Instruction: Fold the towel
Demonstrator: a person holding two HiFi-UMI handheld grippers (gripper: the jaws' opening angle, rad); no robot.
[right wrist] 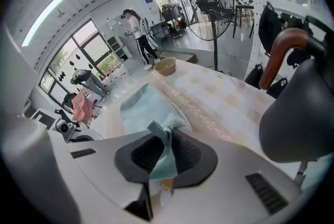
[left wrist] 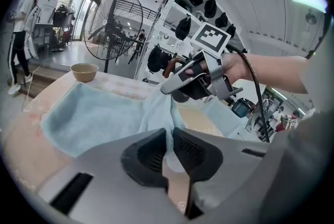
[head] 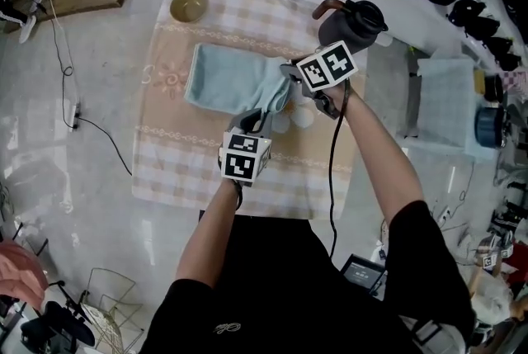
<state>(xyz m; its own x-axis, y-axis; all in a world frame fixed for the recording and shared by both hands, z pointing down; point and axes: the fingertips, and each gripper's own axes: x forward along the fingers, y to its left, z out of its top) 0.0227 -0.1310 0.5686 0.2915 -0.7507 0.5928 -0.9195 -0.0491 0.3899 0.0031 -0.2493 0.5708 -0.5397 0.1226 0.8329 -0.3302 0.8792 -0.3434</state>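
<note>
Light blue terry towel on the checked-cloth bench; left hand-held gripper and right hand-held gripper pinch its 3 o'clock end. Tan round bowl at 11 o'clock, black kettle at 1.

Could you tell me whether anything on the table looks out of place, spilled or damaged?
Nothing looks spilled or damaged. The towel is bunched only where the left gripper and right gripper pinch one end; the bowl and kettle stand upright on the tablecloth.

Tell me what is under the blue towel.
A checked tablecloth spreads under the towel, showing around it. The patch directly beneath is covered, so anything lying there cannot be seen.
</note>
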